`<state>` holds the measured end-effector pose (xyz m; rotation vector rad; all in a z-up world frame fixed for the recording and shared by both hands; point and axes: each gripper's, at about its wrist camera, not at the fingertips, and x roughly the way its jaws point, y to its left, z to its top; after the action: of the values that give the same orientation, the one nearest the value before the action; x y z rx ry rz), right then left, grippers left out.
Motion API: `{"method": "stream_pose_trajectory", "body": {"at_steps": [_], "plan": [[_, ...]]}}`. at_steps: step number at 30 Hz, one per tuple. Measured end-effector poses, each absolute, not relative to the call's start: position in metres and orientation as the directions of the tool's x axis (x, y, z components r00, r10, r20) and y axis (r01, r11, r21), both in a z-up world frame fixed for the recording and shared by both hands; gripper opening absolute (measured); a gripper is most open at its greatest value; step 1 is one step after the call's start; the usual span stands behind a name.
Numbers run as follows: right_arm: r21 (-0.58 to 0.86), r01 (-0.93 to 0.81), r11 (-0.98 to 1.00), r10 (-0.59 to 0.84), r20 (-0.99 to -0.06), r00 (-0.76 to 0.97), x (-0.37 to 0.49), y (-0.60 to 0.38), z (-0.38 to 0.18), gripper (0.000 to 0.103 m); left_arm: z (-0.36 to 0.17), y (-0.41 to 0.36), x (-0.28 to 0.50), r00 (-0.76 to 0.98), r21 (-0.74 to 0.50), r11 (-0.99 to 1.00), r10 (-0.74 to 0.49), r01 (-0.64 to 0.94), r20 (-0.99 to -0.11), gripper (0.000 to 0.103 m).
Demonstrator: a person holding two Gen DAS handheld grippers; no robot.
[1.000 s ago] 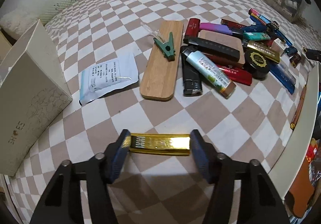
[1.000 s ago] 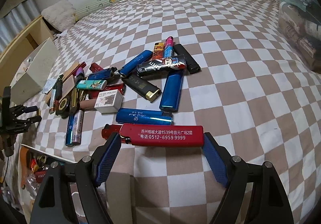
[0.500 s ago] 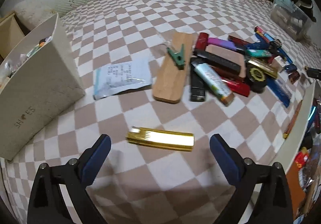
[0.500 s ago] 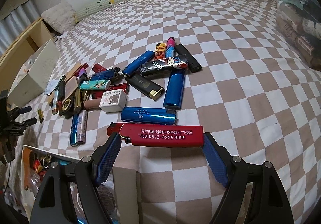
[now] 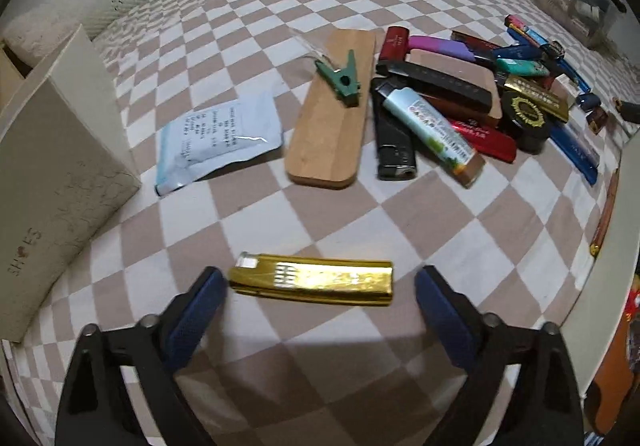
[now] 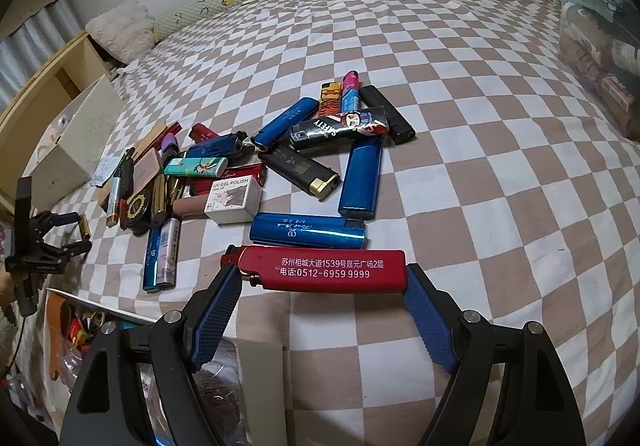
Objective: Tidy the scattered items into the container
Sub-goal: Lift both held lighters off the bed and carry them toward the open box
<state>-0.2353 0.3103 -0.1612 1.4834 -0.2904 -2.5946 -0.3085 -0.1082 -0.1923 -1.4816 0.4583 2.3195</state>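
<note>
Checkered bedspread [image 5: 280,218] bears one gold lighter [image 5: 312,280], one wooden board [image 5: 330,110].

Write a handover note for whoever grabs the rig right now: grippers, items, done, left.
Left gripper: open, jaws just opened then closed in a little; the gold lighter lies on the bedspread between them, gaps at both ends, not gripped.
Right gripper: shut on the red lighter, pads on both ends.
Box: stands far left in the left view, a few small things inside it in the right view.
Done: hard to tell; little.
Left: box the red lighter, regrip the gold one, then clear the pile of lighters, the wooden board with green clip, and the sachet.
</note>
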Motion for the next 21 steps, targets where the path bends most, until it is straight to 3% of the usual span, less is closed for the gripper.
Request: {"method": "stream_pose_trajectory", "body": {"at_steps": [3,21], "plan": [[0.242,0.019,-0.97,-0.218,-0.835,-0.505,-0.235,0.31,-0.162,0.082,-0.191,-0.111,-0.309,-0.376,0.026,-0.905,0.15,-0.425,-0.914,0.081],[0.243,0.022,-0.97,-0.212,-0.794,-0.57,-0.212,0.306,-0.125,0.082,-0.144,-0.115,-0.279,-0.44,-0.051,-0.962,0.17,-0.268,-0.882,0.081]]}}
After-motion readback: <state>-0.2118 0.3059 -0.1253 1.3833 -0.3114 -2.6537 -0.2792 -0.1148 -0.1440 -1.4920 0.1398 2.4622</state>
